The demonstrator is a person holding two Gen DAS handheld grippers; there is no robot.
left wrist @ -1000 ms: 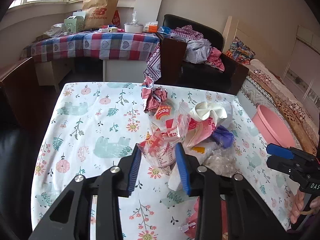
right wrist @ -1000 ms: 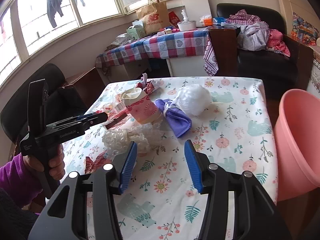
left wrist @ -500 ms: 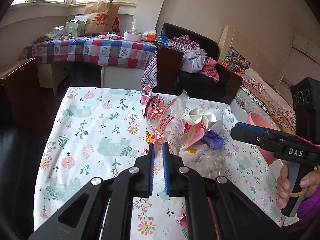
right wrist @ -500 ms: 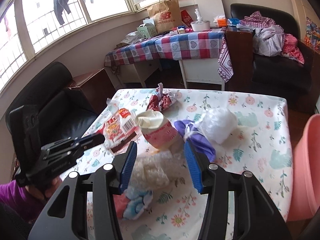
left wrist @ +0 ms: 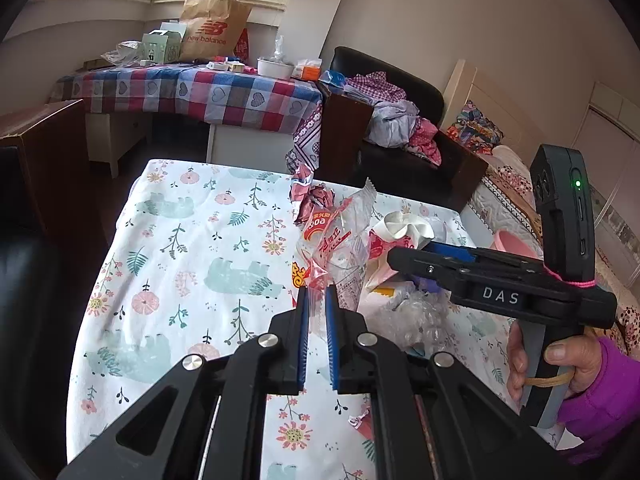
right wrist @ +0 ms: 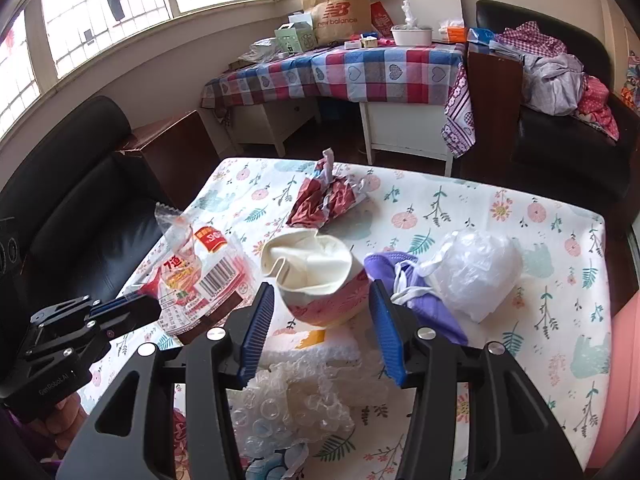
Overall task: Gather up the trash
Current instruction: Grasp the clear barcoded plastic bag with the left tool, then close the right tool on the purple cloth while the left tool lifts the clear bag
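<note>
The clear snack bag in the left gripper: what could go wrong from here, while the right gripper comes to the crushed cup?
1. The left gripper pinches only the lower edge of the snack bag; the thin film could slip out.
2. The right gripper is open around the crushed paper cup, not yet touching it; closing might flatten it or push it against the purple mask.
3. The bubble wrap below the fingers could catch them.

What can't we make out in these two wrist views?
- Pink plastic basin: cut off by the right wrist frame edge; in the left wrist view the right gripper hides most of it.
- White foam block: partly under the crumpled paper cup.
- Printing on the clear snack wrapper: too small.
</note>
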